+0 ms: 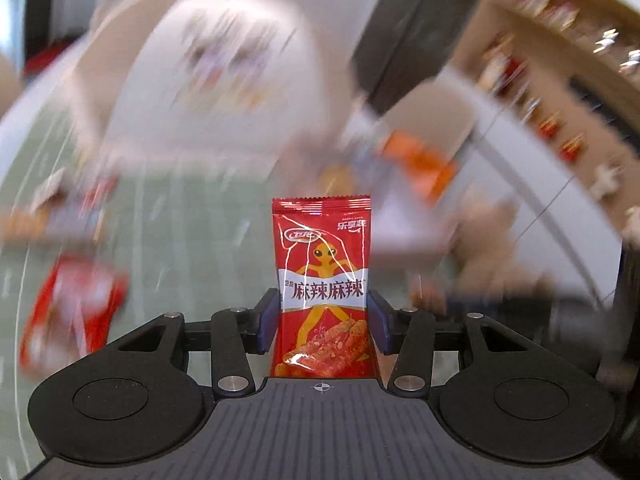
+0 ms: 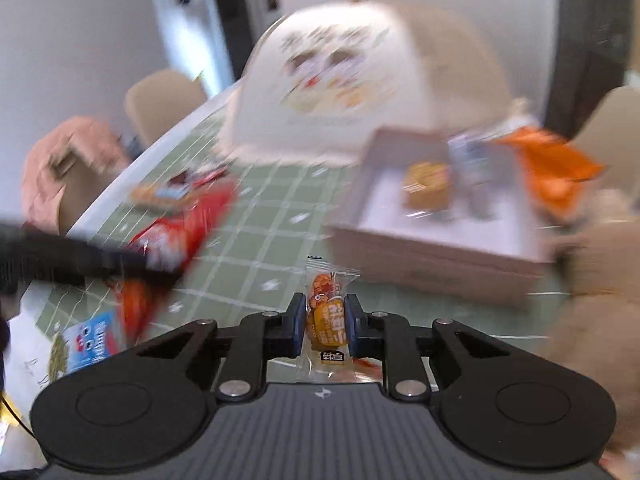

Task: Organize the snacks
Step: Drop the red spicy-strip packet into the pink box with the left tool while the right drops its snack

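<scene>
The left gripper (image 1: pixel 323 316) pinches an upright red snack packet (image 1: pixel 322 280).
The right gripper (image 2: pixel 326 322) clamps a small yellow-orange snack sachet (image 2: pixel 326 316) above the green checked tablecloth (image 2: pixel 256 248).

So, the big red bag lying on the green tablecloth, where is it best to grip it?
Probably the big red bag by its nearest flat sealed edge, coming from the front: it lies flat and its middle looks puffy. Both claws already hold packets.

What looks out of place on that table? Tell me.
Loose snacks lie scattered on the green checked tablecloth, among them a red bag, outside the box that already holds a few. Blur hides finer detail.
</scene>
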